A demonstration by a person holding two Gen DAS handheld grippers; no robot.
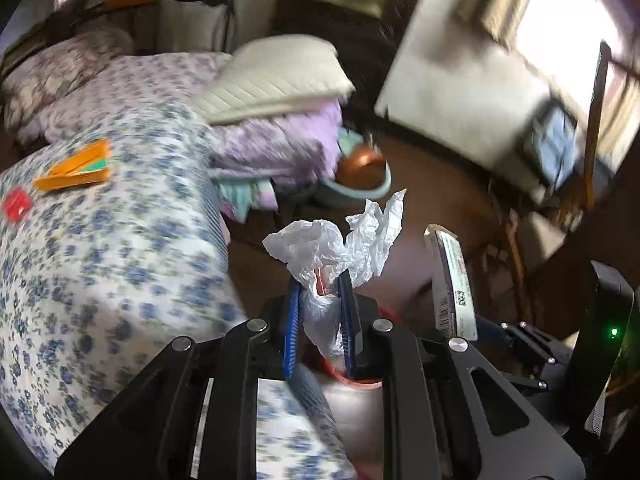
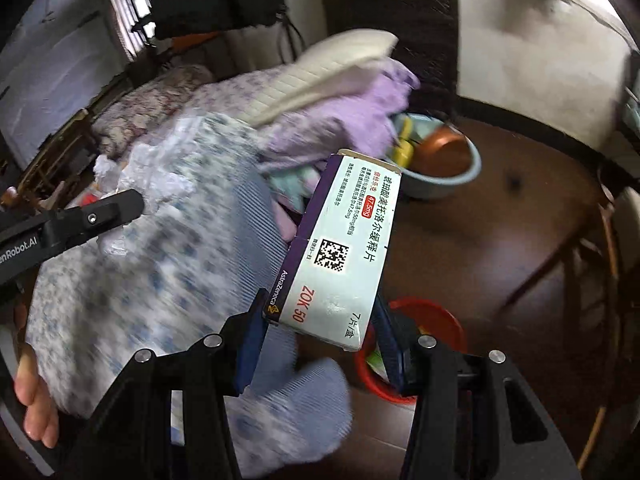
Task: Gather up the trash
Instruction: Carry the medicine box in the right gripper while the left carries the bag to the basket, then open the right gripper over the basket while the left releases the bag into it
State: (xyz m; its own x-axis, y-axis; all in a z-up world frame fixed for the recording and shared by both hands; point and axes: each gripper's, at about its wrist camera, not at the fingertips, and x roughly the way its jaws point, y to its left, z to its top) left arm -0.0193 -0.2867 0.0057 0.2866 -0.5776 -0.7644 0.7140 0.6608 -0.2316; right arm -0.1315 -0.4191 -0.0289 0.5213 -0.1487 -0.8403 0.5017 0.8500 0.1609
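1. Left gripper [image 1: 320, 312]: jaws closed tight on crumpled white plastic wrap [image 1: 340, 248], loose end sticking up clear of the bed [image 1: 120, 240].
2. Right gripper [image 2: 320, 332]: jaws clamped on medicine box [image 2: 340, 248] by its lower end, tilted.
3. Red bin [image 2: 424, 320] on floor directly below; both loads probably poised for dropping in.
4. Farther: orange wrapper [image 1: 76, 168], red scrap [image 1: 17, 205] lying on bed, uncollected.

Left gripper [image 1: 320, 300]: I see black linkage arms, silver round pivot screws, blue ribbed finger pads [image 1: 291, 328].
Right gripper [image 2: 318, 332]: same black frame, silver pivots, dark blue pads; green status light.
Marking at 9 o'clock: white "enRobot.AI" lettering.
Hand [image 2: 34, 396]: bare skin, no sleeve.
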